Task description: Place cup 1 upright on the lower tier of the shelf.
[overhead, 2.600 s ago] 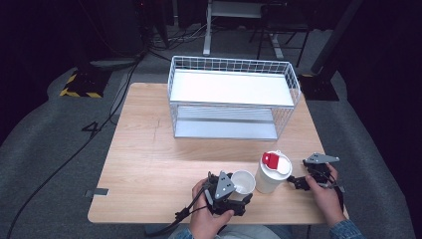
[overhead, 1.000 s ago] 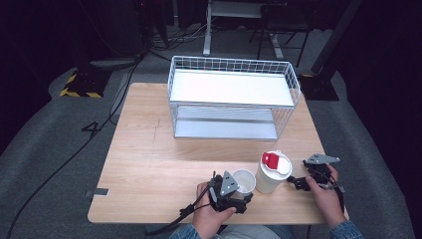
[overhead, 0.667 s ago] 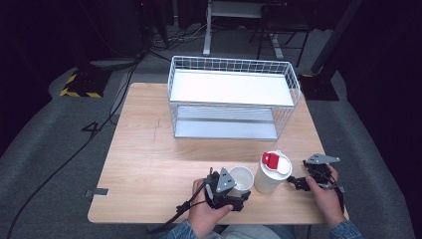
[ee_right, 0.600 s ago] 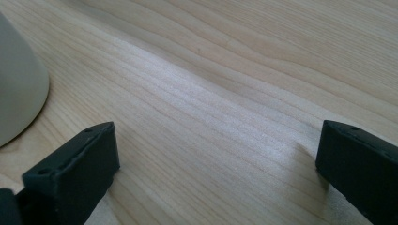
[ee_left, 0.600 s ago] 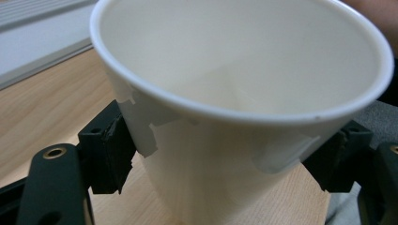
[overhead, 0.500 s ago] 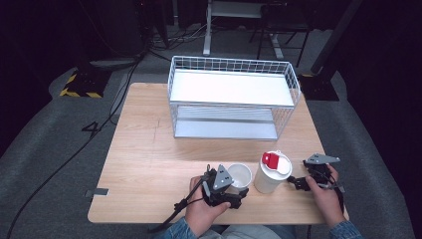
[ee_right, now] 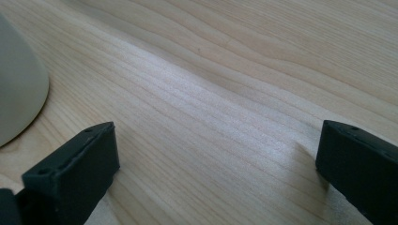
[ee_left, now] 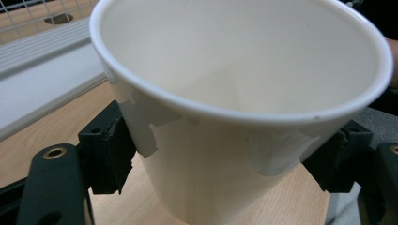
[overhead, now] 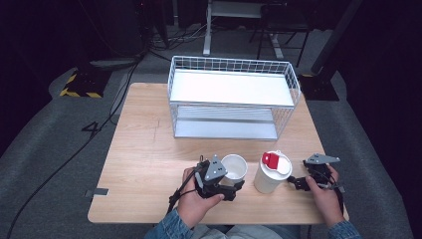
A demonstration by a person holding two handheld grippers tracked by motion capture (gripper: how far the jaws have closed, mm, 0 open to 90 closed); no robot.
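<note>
An empty white paper cup [overhead: 234,168] is held off the table near its front edge, tilted, with my left gripper [overhead: 230,181] shut on its lower wall. In the left gripper view the cup [ee_left: 244,93] looms large, and both black pads [ee_left: 105,150] press its sides. To its right stands a second white cup with a red and white lid [overhead: 271,172]. My right gripper [overhead: 297,182] lies low beside that cup, pointing at it, open with nothing between its fingers. In the right gripper view the gripper [ee_right: 216,159] spans bare wood, with the lidded cup's base [ee_right: 16,93] at the left edge.
A white wire basket shelf with two levels [overhead: 231,97] stands at the back middle of the wooden table [overhead: 149,159]. A person's hands come in over the front edge. Dark floor with cables surrounds the table.
My left gripper has lifted the open cup off the table and carried it slightly away from the front edge. The right gripper and the lidded cup have stayed put.
</note>
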